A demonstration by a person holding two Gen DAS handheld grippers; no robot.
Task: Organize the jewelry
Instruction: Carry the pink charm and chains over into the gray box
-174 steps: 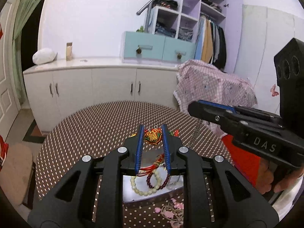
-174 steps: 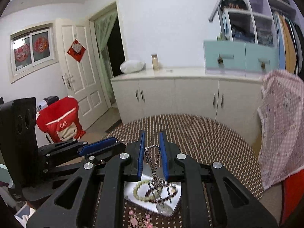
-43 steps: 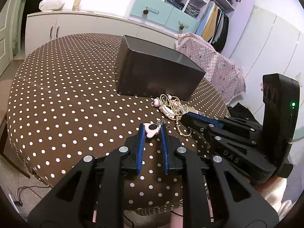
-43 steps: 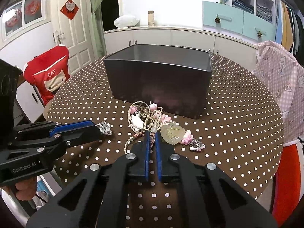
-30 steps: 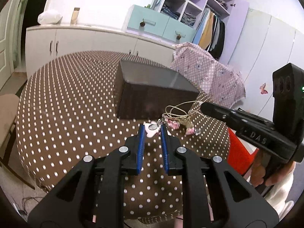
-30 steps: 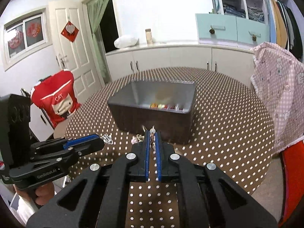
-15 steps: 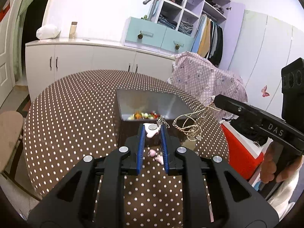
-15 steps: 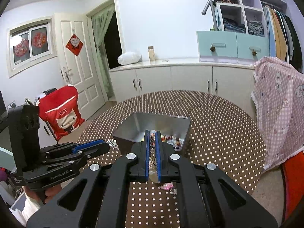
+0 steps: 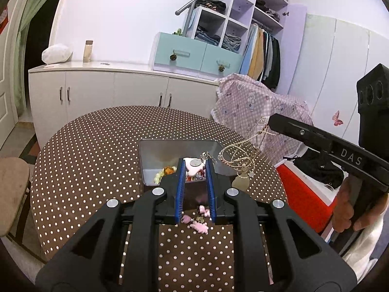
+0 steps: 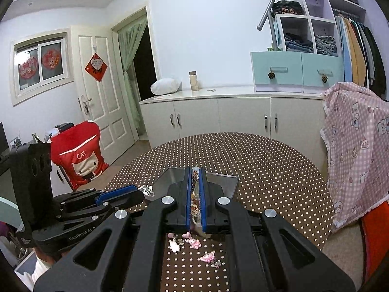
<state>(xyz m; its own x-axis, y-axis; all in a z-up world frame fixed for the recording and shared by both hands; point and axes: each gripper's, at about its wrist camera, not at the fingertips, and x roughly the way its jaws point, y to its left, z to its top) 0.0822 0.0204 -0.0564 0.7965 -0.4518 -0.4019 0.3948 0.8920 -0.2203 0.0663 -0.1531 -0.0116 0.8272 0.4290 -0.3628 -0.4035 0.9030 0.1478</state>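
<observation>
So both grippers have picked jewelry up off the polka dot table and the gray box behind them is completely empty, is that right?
Not quite. The gray box is not empty: the left wrist view shows beads already inside it. The rest holds: the left gripper pinches a pink charm, and the right gripper holds a tangled cord necklace above the polka dot table.

Left tongs [image 9: 194, 164] and right tongs [image 10: 195, 173] clamped (both aloft).

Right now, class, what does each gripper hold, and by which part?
Left gripper: a pink charm, pinched by its body at the fingertips. Right gripper: a tangled cord necklace, gripped at its upper loop, the rest dangling.
</observation>
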